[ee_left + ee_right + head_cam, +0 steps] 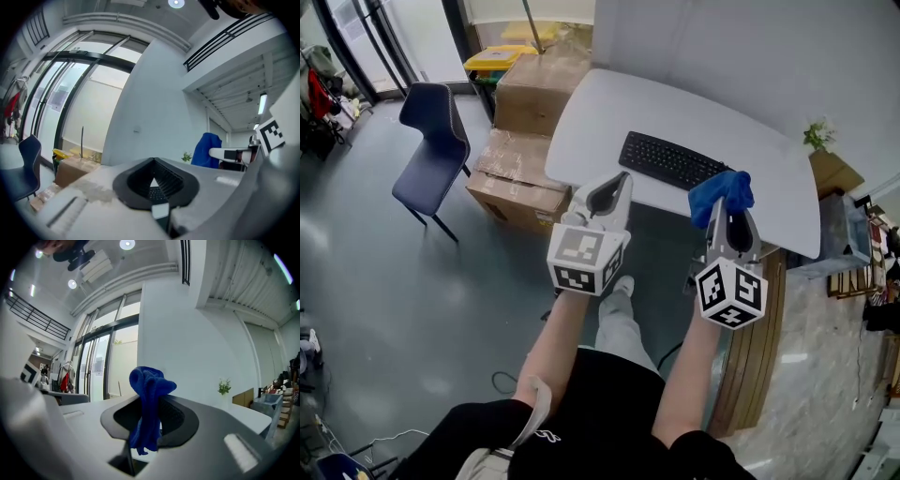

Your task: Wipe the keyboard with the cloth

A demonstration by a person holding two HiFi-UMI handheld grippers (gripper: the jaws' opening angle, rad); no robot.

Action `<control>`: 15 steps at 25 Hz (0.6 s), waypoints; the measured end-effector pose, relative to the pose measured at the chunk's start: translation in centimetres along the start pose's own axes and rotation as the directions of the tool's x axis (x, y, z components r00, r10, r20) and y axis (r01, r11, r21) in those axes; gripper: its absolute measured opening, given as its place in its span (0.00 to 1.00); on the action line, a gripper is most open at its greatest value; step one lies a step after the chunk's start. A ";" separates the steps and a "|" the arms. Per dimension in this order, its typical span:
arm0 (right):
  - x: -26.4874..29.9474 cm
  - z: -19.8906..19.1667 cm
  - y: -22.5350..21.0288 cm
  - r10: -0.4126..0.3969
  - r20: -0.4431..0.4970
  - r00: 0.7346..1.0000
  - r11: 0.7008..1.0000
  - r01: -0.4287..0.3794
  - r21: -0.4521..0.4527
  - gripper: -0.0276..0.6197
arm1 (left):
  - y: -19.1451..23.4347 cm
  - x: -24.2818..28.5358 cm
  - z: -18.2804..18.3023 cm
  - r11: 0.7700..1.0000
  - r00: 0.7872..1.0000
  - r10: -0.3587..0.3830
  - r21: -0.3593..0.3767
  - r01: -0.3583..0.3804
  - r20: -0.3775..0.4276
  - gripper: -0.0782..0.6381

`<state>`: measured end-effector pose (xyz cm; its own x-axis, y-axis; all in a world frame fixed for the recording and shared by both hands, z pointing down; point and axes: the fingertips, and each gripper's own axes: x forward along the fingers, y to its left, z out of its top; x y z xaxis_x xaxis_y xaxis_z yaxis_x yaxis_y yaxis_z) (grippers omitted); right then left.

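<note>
1. The right gripper's [730, 221] jaws were clamped on a bunched blue cloth [149, 405], which stuck up above the tips and hung below them.
2. The left gripper's [617, 187] jaws were closed together, with nothing between them.
3. Both grippers were held in the air short of the table [741, 127], the cloth apart from the keys.
4. The keyboard [669, 160] lay near the table's front edge, ahead of both grippers.
5. Judged step: the approach, with wiping not yet begun.
6. The next move would call for lowering the cloth onto the keys, then sweeping along the rows with light pressure; the left gripper could steady the keyboard.
</note>
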<state>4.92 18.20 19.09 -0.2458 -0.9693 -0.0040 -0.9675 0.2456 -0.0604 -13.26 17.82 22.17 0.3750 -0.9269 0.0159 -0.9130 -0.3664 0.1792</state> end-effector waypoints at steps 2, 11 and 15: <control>3.0 -0.9 -2.7 -0.017 -0.020 1.000 1.000 0.017 0.004 0.19 | 0.9 3.8 -1.3 1.000 1.000 0.017 -0.018 -0.017 -0.024 0.11; 15.1 -1.7 -14.3 -0.046 -0.038 0.998 0.995 0.049 0.090 0.19 | -0.9 19.5 -2.1 1.000 0.996 -0.023 0.014 0.024 -0.081 0.11; 17.5 -2.5 -16.9 -0.039 -0.041 0.998 0.992 0.043 0.115 0.19 | -1.4 23.0 -2.8 0.999 0.994 -0.023 0.043 0.028 -0.111 0.11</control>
<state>16.86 -2.87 22.51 -0.2105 -0.9768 0.0396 -0.9639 0.2006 -0.1749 -2.90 -2.81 25.08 0.4118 -0.9032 0.1209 -0.9081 -0.3957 0.1368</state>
